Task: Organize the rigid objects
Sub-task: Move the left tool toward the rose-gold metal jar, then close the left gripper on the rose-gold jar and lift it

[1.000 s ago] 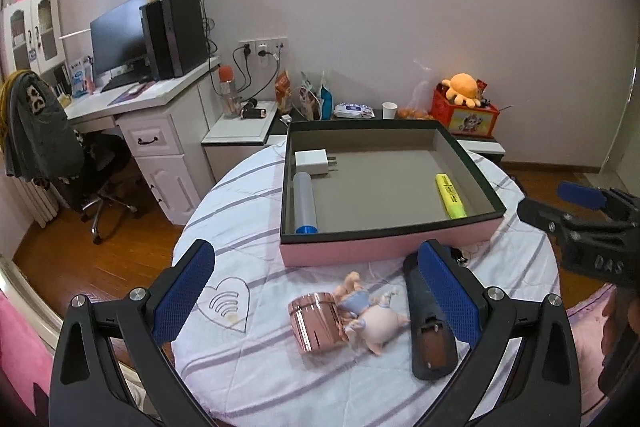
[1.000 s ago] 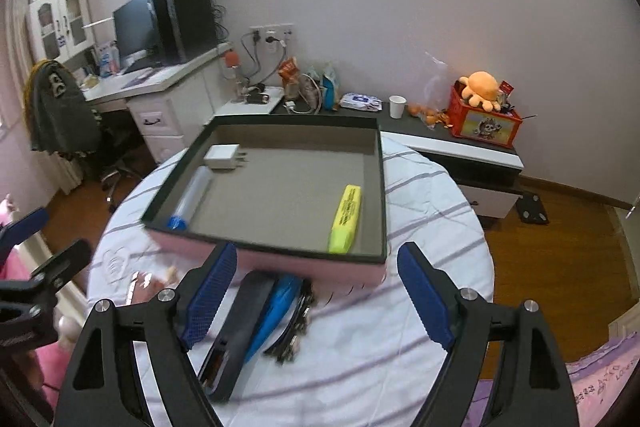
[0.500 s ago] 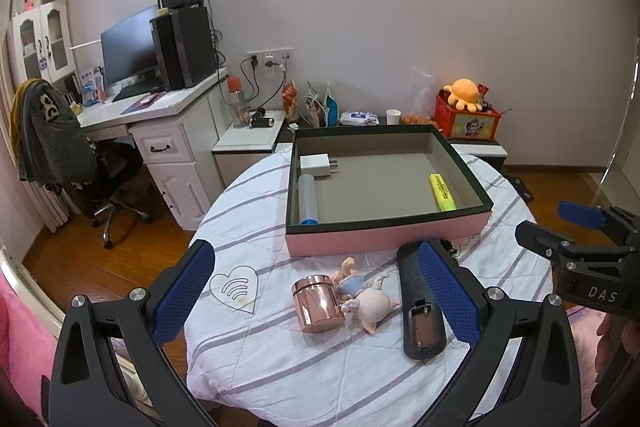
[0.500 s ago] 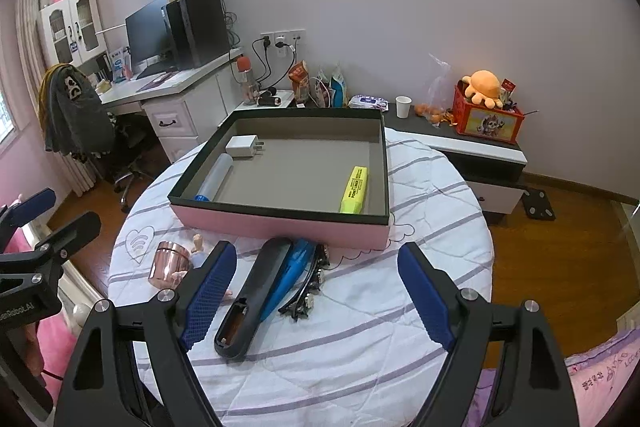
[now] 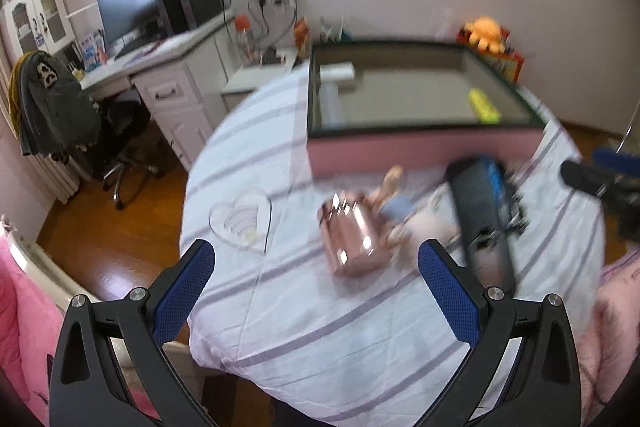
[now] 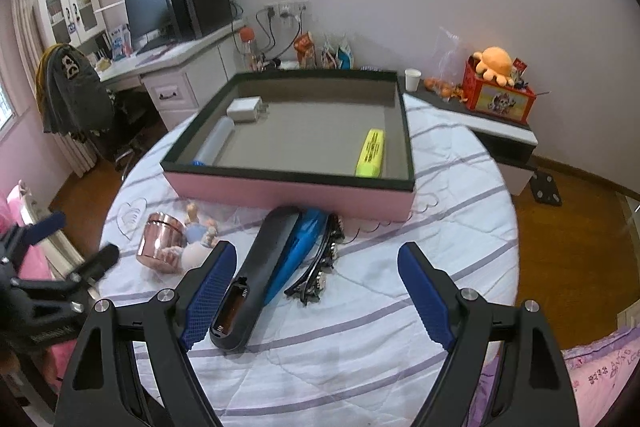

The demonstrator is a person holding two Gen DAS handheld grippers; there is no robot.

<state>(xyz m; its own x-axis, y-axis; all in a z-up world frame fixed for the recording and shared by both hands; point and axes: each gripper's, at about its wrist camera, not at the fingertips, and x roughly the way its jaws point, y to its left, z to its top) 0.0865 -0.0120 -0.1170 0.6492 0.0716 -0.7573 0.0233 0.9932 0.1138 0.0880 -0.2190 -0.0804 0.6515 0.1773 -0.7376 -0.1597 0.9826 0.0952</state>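
Swinging my left gripper (image 5: 316, 283) lower than half a second ago, I see the rose-gold cup (image 5: 354, 237) loom nearer and blurred; its jaws stay wide apart, empty. My right gripper (image 6: 316, 287) also gapes over the black remote (image 6: 256, 275). The pink box (image 6: 288, 193) holds 3 items: a white charger (image 6: 245, 109), a clear tube (image 6: 214, 143) and a yellow highlighter (image 6: 371, 152).

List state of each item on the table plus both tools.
left tool: open, empty
right tool: open, empty
pink box: lidless
yellow highlighter: capped, in box
white charger: in box
black remote: battery bay uncovered
rose-gold jar: on table, tilted
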